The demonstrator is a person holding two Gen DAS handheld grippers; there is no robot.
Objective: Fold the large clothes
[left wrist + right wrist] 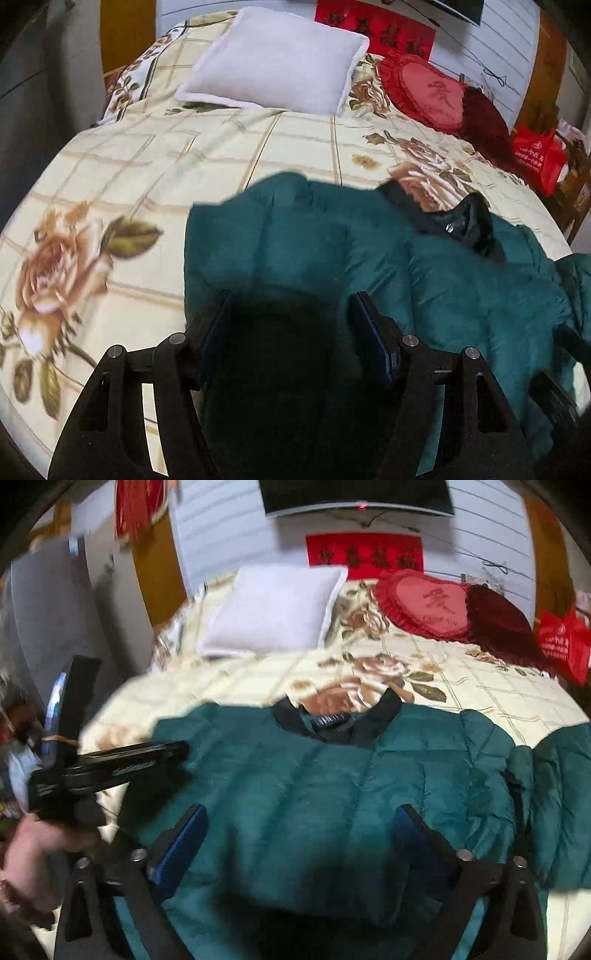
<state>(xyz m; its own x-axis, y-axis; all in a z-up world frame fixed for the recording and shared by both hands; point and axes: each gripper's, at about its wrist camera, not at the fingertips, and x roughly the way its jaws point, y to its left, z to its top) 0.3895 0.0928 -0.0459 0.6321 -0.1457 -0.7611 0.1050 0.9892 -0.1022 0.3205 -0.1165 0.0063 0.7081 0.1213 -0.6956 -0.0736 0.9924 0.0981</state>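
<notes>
Two handheld grippers hover over a puffy teal quilted jacket with a black collar [332, 775] spread flat on the bed's cream floral quilt [110, 166], collar toward the pale grey pillow [277, 609] at the far end.

The right gripper [299, 834] hangs over the jacket's chest with its blue-padded jaws spread wide and nothing between them but the fabric lying below. The left gripper [291, 332] sits over the jacket's left-hand edge, its jaws about half open; the dark patch between them is too shadowed to tell whether cloth is pinched, though nothing looks lifted. A hand [33, 856] holding that left tool shows at the edge of the right view.

The jacket's long axis runs away from both tools, collar to hem. One sleeve [554, 794] trails off to the right, so I judge the right gripper the nearer one for folding it inward.
</notes>
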